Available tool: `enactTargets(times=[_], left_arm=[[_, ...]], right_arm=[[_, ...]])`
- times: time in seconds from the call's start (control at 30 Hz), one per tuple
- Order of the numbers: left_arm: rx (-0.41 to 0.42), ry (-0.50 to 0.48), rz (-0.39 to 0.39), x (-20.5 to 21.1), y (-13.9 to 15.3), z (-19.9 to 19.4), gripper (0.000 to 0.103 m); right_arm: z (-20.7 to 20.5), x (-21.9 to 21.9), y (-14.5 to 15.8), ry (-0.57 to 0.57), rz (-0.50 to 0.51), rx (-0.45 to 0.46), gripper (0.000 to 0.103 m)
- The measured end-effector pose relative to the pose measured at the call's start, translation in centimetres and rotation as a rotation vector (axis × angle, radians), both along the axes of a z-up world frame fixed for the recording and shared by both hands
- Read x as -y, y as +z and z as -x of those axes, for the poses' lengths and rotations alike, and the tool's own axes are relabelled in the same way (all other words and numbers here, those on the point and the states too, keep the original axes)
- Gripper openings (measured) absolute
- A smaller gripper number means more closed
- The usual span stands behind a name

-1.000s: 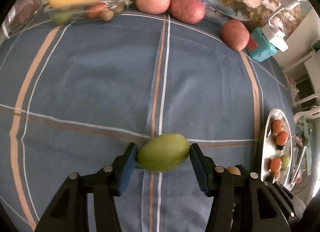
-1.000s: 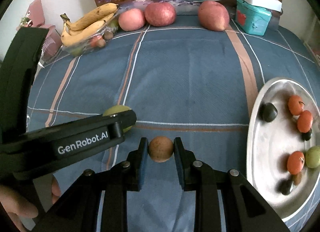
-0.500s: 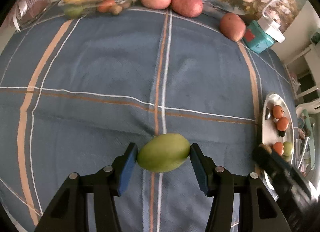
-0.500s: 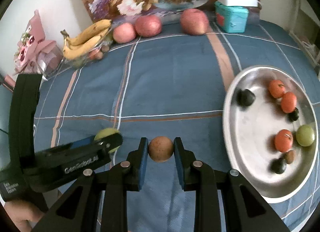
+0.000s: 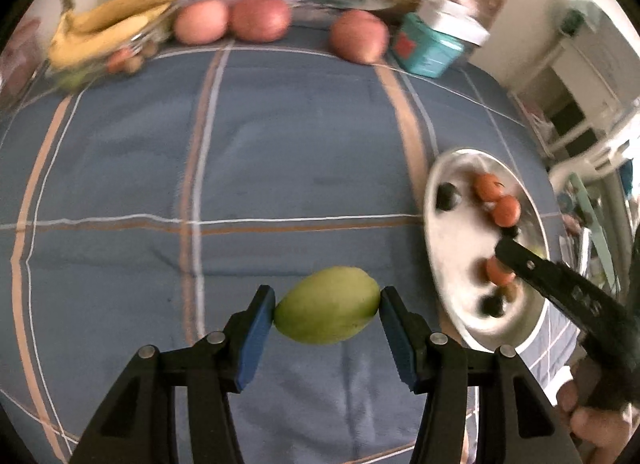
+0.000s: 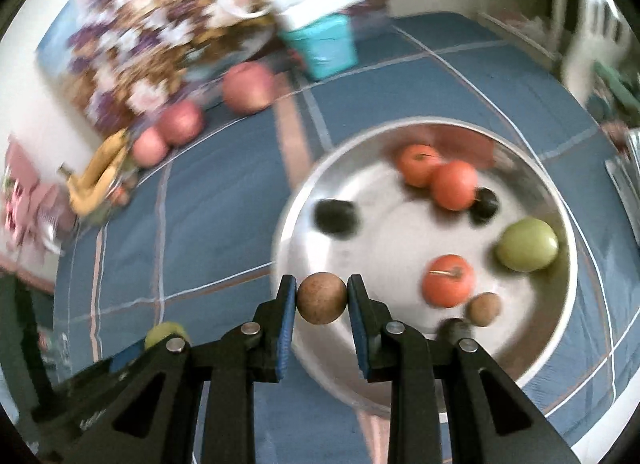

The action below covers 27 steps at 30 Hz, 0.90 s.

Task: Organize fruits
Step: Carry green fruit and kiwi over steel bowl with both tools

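Observation:
My left gripper [image 5: 327, 306] is shut on a green mango [image 5: 327, 305], held above the blue plaid cloth, left of the silver plate [image 5: 440, 264]. My right gripper [image 6: 322, 298] is shut on a small round brown fruit [image 6: 322, 298], hanging over the near left rim of the same plate [image 6: 440, 384]. Inside the plate lie several orange, dark and brown fruits and one green fruit [image 6: 527, 244]. In the left wrist view the right gripper's black body [image 5: 560, 292] reaches over the plate. The mango [image 6: 164, 335] also peeks out at the lower left of the right wrist view.
Along the far edge stand a clear dish with bananas [image 5: 108, 30] and small fruits, three reddish fruits [image 5: 260, 18], and a teal box [image 5: 430, 48] before a flowered picture. A person's fingers [image 5: 592, 420] show at the lower right.
Both grippers have moved to the right toward the plate with their fruits still held. The right gripper now hangs over the plate's rim, and its view has rolled.

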<state>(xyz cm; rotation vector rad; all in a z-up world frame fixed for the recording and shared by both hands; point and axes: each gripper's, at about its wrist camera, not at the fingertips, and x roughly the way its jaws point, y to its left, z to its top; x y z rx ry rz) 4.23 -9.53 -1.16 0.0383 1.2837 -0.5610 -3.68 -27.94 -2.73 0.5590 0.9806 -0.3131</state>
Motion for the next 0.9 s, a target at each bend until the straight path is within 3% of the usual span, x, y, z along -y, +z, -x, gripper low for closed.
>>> enactTargets(times=[0.4, 0.9], left_arm=[[0.081, -0.182, 0.035, 6.1, 1.3, 2.0, 0.057], [0.159, -0.212, 0.116, 10.5, 0.7, 1.5, 0.057]], right_arm=[[1.0, 4.0, -0.6, -0.093, 0.024, 0.029, 0.027], [0.3, 6.0, -0.8, -0.108, 0.041, 0.071, 0.027]])
